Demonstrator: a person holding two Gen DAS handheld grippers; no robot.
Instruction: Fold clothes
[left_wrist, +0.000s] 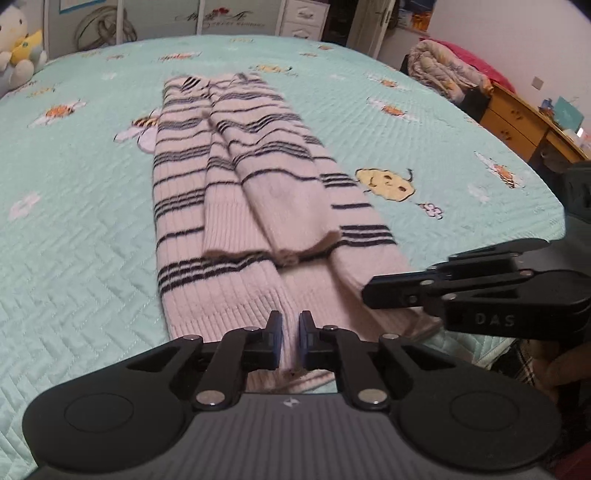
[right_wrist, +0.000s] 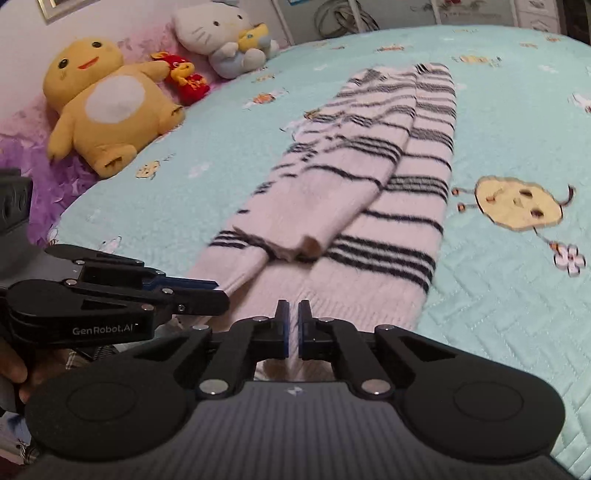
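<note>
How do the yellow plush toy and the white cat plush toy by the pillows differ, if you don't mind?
The yellow plush toy lies on its back; the white cat plush toy sits upright. The yellow plush toy has a white belly patch and looks larger, while the white cat plush toy holds a small yellow item. The yellow plush toy is nearer the camera. Both rest at the bed's edge.

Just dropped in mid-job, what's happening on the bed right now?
A person is folding a striped sweater on the teal quilt. Both sleeves are already folded in over the body, making a long narrow strip. The left claw and right claw are both nearly shut on the near hem, apparently gripping it to fold it away.
</note>
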